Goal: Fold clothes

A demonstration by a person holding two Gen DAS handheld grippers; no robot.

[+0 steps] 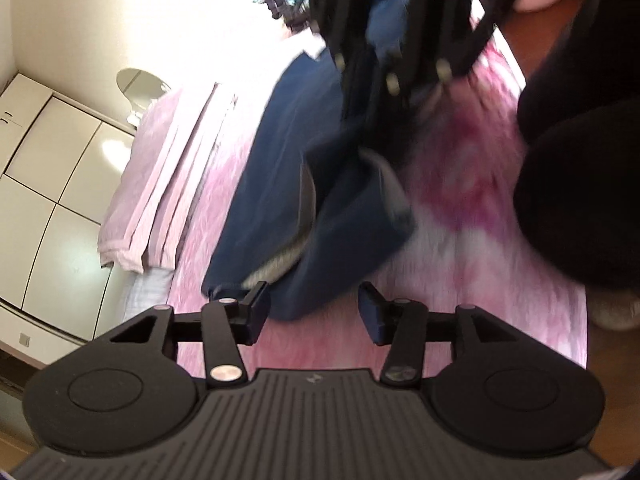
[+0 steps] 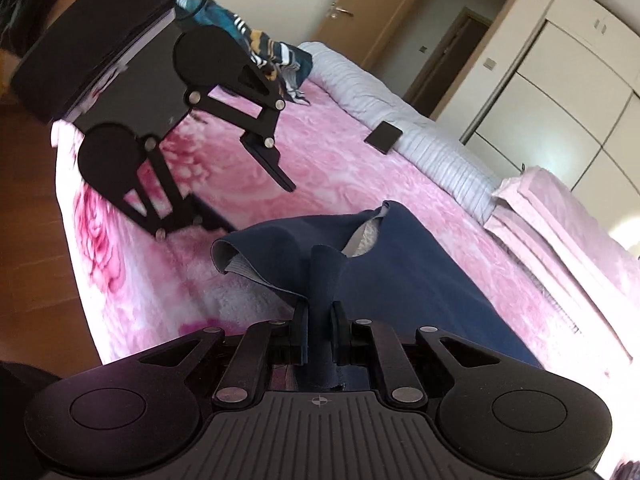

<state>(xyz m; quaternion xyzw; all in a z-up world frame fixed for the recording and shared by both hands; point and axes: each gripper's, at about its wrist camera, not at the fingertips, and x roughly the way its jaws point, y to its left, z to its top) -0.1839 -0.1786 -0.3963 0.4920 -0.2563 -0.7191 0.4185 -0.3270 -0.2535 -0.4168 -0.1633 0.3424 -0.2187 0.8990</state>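
Covering the bed: a pink floral blanket (image 2: 328, 168) lay spread across the whole mattress and served as the landmark for all else.
Wardrobe: white doors (image 2: 560, 92) stood beyond the blanket's far side.
Navy garment: a dark blue piece of clothing with a pale grey lining (image 2: 404, 264) lay along the middle of the blanket, its near end bunched and lifted off it.
Folded bedding: a pink stack (image 2: 560, 216) rested on the blanket's far edge, beside the garment.
Patterned clothes: a teal, striped heap (image 2: 276, 60) sat at a far corner of the blanket.
Dark flat object: a small black rectangle (image 2: 384, 137) lay on the grey striped sheet just past the blanket.
Right gripper (image 2: 320, 334): fingers were pinched nearly together on a raised fold of the navy garment, above the blanket.
Left gripper (image 1: 312, 312): fingers stood partly apart over the blanket at the garment's edge, gripping nothing.
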